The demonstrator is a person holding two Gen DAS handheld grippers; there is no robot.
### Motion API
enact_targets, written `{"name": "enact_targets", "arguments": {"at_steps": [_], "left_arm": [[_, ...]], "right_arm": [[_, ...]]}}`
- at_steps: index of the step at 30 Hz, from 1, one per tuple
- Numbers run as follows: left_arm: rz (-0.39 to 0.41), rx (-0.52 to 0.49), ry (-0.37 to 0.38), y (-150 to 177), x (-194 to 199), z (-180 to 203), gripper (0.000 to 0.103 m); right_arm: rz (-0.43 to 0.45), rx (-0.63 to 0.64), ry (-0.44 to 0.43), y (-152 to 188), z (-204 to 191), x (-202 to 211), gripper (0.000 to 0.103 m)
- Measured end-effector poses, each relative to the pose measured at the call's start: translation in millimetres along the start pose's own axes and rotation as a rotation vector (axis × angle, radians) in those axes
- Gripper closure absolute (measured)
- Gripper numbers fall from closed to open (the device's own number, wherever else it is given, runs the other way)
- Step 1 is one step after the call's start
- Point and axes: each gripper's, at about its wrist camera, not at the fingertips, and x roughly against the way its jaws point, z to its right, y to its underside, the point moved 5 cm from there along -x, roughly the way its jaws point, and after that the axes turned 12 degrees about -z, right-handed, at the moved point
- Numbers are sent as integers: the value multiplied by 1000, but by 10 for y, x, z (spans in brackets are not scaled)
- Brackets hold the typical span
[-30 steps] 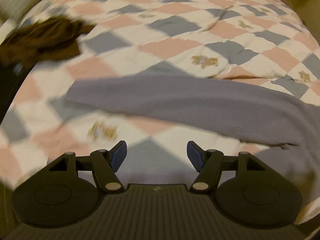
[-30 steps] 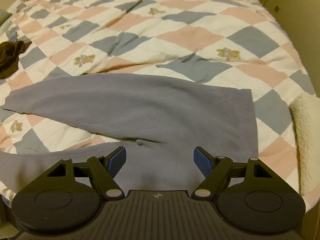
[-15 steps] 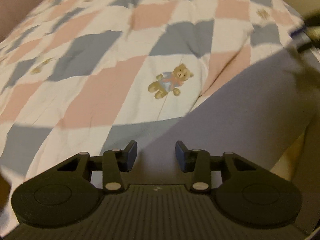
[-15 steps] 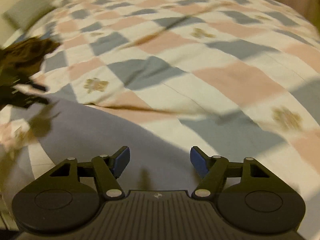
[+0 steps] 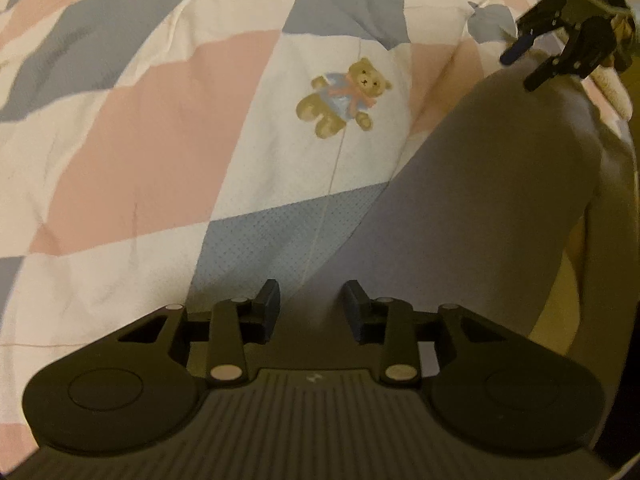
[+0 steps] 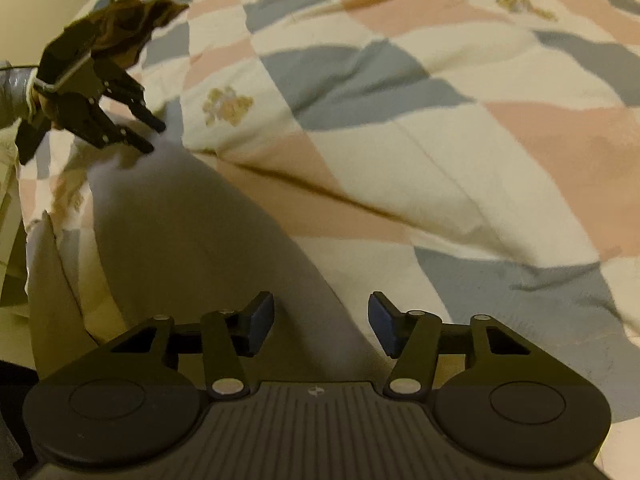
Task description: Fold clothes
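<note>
The grey garment [image 5: 460,208] lay spread on the checked quilt [image 5: 168,128] of the bed. The left tool [image 5: 312,304] pointed down at one edge of it, jaws narrowed — they had just been closing, pads not yet pressing cloth. The right tool [image 6: 320,316] (jaws half apart, also closing) hovered over another edge. A brown garment [image 6: 132,24] lay apart.

Smooth matt grey cloth garment [image 5: 460,208] on a soft quilted, dimpled bedspread [image 5: 160,140]
</note>
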Motion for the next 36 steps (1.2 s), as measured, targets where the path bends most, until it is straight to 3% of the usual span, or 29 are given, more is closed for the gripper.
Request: {"name": "enact_targets", "arguments": {"at_steps": [2, 3, 5, 9, 12, 17, 20, 23, 26, 28, 29, 31, 34, 35, 36], "left_arm": [[-11, -23, 0, -4, -37, 13, 76], [-17, -36, -2, -7, -55, 22, 83], [-29, -64, -7, -15, -79, 64, 102], [-18, -147, -134, 10, -54, 266, 103], [35, -144, -266, 113, 67, 434, 103], [179, -34, -445, 510, 551, 941, 103], [236, 30, -544, 836, 774, 1420, 103], [236, 133, -568, 1309, 753, 1939, 103], [167, 209, -568, 1693, 412, 2402, 102], [101, 235, -567, 1856, 139, 2634, 98], [68, 246, -567, 1928, 3, 2746, 98], [38, 213, -590, 1981, -123, 2983, 96], [74, 118, -633, 1898, -91, 3338, 81], [92, 79, -645, 1835, -75, 3434, 78], [110, 37, -659, 1763, -64, 3522, 78]], "right_arm": [[-9, -13, -3, 13, 24, -41, 53], [-9, -20, -3, 17, 29, -50, 56], [-16, -30, 1, 21, 19, -59, 88], [3, 19, 90, 54, -147, -7, 98], [65, 59, 205, 135, -356, 120, 99], [217, 151, 420, 469, -909, 465, 99], [288, 195, 512, 890, -1387, 612, 99], [320, 220, 563, 1408, -1840, 610, 99], [273, 196, 541, 1920, -2164, 390, 99], [181, 169, 505, 2230, -2285, 114, 97], [126, 158, 491, 2352, -2321, -10, 87], [40, 118, 468, 2540, -2320, -142, 84], [118, -88, 419, 2586, -2110, 157, 70], [161, -188, 398, 2577, -1984, 296, 60], [210, -305, 374, 2555, -1826, 451, 60]]}}
